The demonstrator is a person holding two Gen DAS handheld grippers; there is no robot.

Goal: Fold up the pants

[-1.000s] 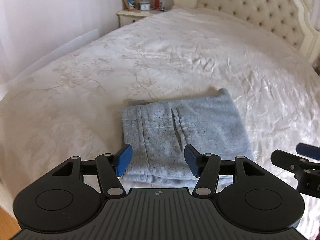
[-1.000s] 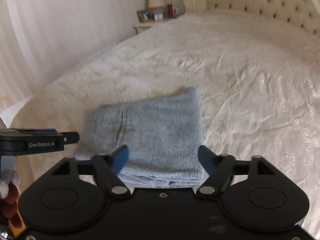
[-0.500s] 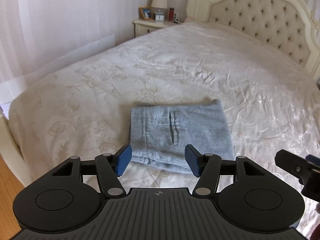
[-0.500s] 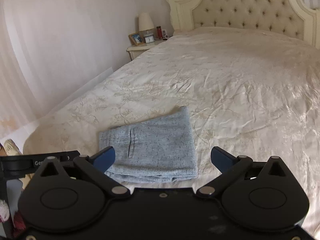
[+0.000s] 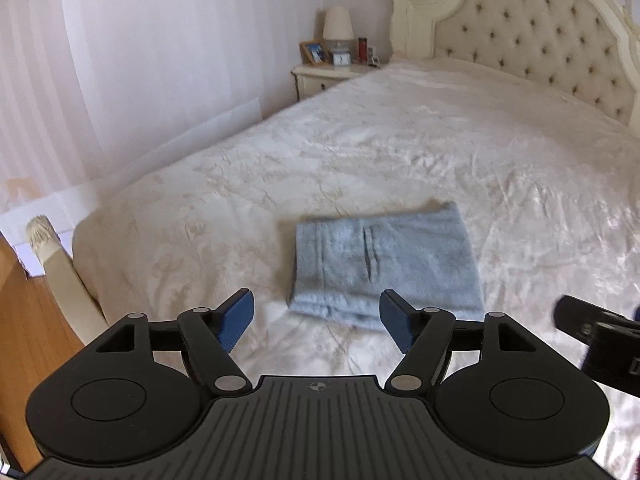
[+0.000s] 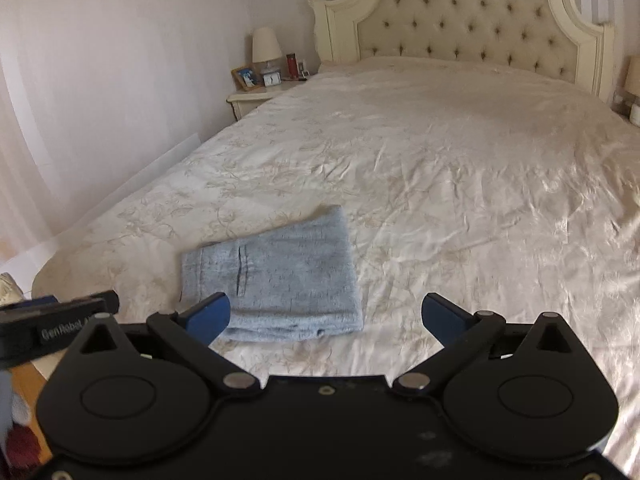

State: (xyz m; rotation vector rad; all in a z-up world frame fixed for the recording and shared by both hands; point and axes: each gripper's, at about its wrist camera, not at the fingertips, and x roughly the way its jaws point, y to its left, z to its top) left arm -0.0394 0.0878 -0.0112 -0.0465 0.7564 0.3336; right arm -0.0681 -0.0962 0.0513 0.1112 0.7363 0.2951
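Showing only a sliver of the right gripper (image 5: 600,340) at the edge of the left view, cut off and blurred; showing likewise just a black bar of the left gripper (image 6: 52,324) in the right view, its lettering partly hidden. Hiding the inner layers of the pants (image 5: 384,268), folded into a grey-blue rectangle. Lying flat near the foot of the bed (image 5: 400,152), on a cream patterned cover. Hovering above it, both grippers apart from the cloth: left gripper (image 5: 316,320) spread fairly wide, right gripper (image 6: 326,318) spread wider, gripping nothing. Standing beyond, a tufted headboard (image 6: 472,20) and a nightstand (image 5: 324,76) with a lamp (image 5: 338,30). Blurring small items there beyond telling.
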